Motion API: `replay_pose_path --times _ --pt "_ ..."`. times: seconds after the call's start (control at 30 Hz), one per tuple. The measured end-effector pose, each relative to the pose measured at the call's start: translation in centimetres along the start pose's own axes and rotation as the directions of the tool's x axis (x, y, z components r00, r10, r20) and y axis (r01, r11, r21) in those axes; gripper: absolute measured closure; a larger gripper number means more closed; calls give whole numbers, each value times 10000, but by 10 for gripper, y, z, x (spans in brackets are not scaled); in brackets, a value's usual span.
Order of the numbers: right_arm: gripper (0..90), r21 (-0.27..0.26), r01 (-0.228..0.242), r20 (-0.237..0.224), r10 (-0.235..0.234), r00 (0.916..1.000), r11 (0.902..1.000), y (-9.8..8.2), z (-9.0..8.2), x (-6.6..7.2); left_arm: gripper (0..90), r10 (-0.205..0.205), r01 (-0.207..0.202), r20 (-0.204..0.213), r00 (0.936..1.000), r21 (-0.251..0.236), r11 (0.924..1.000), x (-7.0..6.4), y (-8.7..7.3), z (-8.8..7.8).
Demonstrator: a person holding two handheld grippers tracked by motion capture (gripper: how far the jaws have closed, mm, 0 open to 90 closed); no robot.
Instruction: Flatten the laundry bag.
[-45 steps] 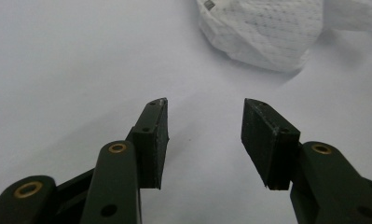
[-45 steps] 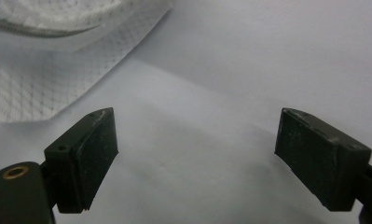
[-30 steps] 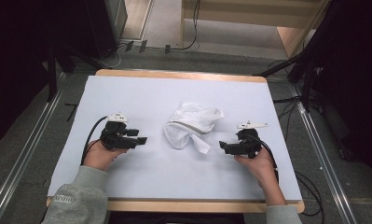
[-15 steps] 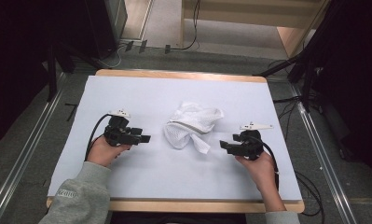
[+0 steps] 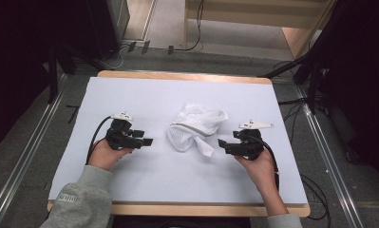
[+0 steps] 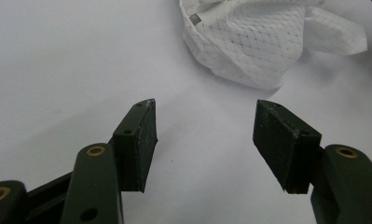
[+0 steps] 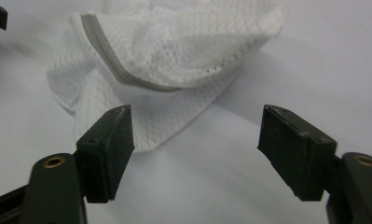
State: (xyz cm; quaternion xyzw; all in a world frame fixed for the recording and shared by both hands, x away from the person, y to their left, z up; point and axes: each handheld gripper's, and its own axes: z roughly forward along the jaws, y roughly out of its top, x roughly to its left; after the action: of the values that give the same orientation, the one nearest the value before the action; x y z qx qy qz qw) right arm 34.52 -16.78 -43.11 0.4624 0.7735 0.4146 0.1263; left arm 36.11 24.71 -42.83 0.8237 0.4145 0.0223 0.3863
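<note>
mesh bag (image 5: 196, 128) crumpled mid-counter (image 5: 144, 180) | left gripper (image 5: 148, 141) at 9 o'clock, fingers spread, empty | right gripper (image 5: 221, 142) at 3 o'clock, fingers just reopened wide, empty, bag edge near | bare room left toward all edges

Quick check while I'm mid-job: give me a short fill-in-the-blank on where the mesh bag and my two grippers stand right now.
1. The white mesh bag lies crumpled ____ the left gripper and the right gripper.
2. Both grippers' jaws are ____, nothing between them.
3. The bag's grey ____ runs along one edge in the right gripper view.
4. The bag rests on the ____ table sheet.

Missing words: between; open; zipper; white
</note>
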Motion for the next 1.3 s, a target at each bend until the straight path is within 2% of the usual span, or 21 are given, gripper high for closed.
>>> replay_pose_path --times 0.13,0.27,0.3,0.37,0.4,0.43,0.5,0.53,0.67,0.7,0.83,0.9,0.93,1.0,1.1,1.13,1.23,1.3 --pt "169 -46 164 -31 -164 9999 9999 11 11 7 406 -54 54 -55 10000 -60 10000 -1 -3 -4" --pt "145 -11 180 -101 -180 9998 9998 19 22 14 406 -69 68 -148 9999 -53 10000 -1 -6 -7" --pt "133 21 205 -175 -205 9996 9998 23 32 19 406 -142 140 -189 9997 -98 9999 -1 -8 -9" --pt "124 132 178 -145 -176 9997 9998 26 40 22 406 -169 167 -251 9995 -95 9998 -1 -10 -11" --pt "124 132 178 -145 -176 9997 9998 26 40 22 406 -169 167 -251 9995 -95 9998 -1 -10 -11" --pt "123 272 71 5 -71 10000 9996 29 51 25 406 -220 217 -265 9994 -120 9997 0 -12 -12" --pt "123 384 33 27 -34 10000 9993 30 56 26 406 -256 252 -324 9991 -135 9996 0 -14 -15" --pt "94 511 -10 -58 13 10000 9987 31 66 27 406 -288 284 -338 9990 -148 9995 1 -16 -17" --pt "84 532 40 -257 -27 9997 9986 33 77 27 406 -345 339 -428 9985 -150 9993 2 -19 -20" --pt "83 688 109 -309 -88 9995 9976 32 87 28 406 -386 378 -475 9981 -174 9991 2 -21 -22" --pt "99 1181 236 -135 -222 9997 9927 29 103 28 405 -462 450 -569 9973 -220 9987 3 -24 -26" --pt "162 1077 434 -181 -417 9990 9932 29 106 28 406 -473 461 -572 9972 -229 9987 3 -25 -27" --pt "239 1012 502 -195 -485 9986 9936 29 106 29 406 -497 484 -585 9970 -229 9986 3 -26 -27" --pt "414 899 807 -606 -755 9953 9927 29 107 28 406 -490 477 -588 9971 -234 9986 3 -26 -28" --pt "576 844 941 -975 -857 9915 9920 27 110 30 406 -514 497 -627 9967 -269 9984 3 -26 -29" --pt "656 813 950 -1072 -860 9905 9922 27 111 30 406 -514 497 -600 9969 -283 9984 3 -26 -29" --pt "780 857 1196 -1283 -1081 9858 9891 29 108 35 406 -521 507 -544 9972 -267 9984 3 -25 -29" --pt "813 820 1313 -1433 -1187 9825 9879 32 105 38 408 -505 493 -492 9975 -263 9984 3 -24 -30"
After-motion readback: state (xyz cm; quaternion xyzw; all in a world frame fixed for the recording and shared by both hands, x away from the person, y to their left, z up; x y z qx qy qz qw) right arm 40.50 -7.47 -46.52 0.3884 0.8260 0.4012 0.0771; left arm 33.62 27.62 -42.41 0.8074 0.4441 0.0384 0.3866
